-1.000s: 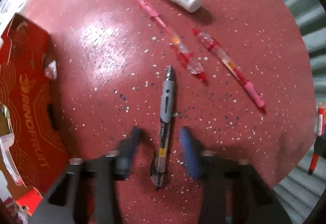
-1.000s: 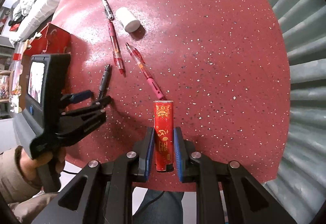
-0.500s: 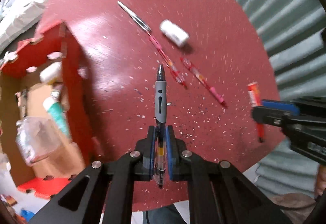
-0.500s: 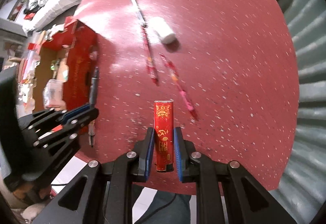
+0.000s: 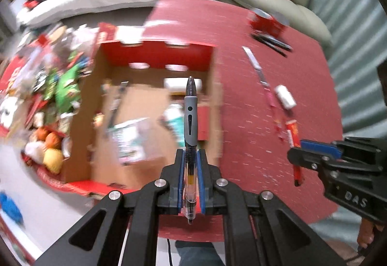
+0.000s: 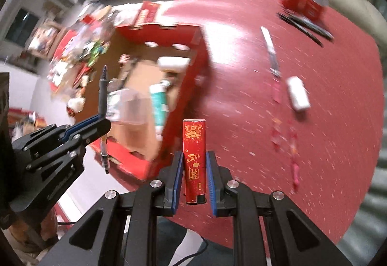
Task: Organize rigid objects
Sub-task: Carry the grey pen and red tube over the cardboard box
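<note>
My left gripper (image 5: 191,164) is shut on a grey-grip black pen (image 5: 190,116) and holds it in the air over the near side of an open red cardboard box (image 5: 157,55). My right gripper (image 6: 193,164) is shut on a slim red box with gold print (image 6: 194,145), held above the red table (image 6: 326,145) beside the box's right wall (image 6: 193,68). The left gripper with its pen (image 6: 102,97) shows at the left of the right wrist view. The right gripper (image 5: 312,152) shows at the right of the left wrist view.
The box holds a white bottle (image 5: 180,83), a teal tube (image 6: 158,104) and a clear packet (image 5: 130,138). On the table lie a white bottle (image 6: 297,93), pink pens (image 6: 275,92), black pens (image 6: 304,26) and red cans (image 6: 300,2). Cluttered goods (image 5: 48,97) lie left of the box.
Both grippers have swung left and risen. The left gripper lifted the pen off the table and carried it over the box. The right gripper kept its hold on the red box.
</note>
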A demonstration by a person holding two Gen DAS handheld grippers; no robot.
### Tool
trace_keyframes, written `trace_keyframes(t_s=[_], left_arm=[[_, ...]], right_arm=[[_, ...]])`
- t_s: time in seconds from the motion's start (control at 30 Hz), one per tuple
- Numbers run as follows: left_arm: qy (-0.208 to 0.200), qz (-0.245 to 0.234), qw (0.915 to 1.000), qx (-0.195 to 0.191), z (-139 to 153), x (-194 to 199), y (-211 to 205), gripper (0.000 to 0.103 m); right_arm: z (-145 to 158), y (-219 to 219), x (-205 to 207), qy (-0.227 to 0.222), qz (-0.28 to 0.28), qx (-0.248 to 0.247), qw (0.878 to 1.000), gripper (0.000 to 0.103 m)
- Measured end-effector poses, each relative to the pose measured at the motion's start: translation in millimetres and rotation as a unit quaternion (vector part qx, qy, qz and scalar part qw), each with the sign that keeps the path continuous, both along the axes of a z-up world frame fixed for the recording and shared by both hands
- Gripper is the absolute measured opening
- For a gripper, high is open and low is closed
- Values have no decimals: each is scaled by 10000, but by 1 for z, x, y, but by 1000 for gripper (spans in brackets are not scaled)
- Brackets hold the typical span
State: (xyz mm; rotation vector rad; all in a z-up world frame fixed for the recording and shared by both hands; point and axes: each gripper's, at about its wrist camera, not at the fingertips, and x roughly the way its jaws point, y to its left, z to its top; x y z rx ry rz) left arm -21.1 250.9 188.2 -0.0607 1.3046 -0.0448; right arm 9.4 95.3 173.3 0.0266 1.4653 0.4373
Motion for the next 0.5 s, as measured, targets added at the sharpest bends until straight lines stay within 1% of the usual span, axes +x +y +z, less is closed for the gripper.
trace_keyframes(t_s=[0.2,0.33,0.5], left_arm=[[-25,521,9986,113,-1,-2,49,10],[-54,640,9978,177,-1,1,66,10],[-49,674,9975,197,-3,8,76,10]], right_arm=[[6,58,8,-130,575,22,9983,20],[9,84,16,-182,788,8,9967,20],[8,105,23,-206,942,-68,9953,20]])
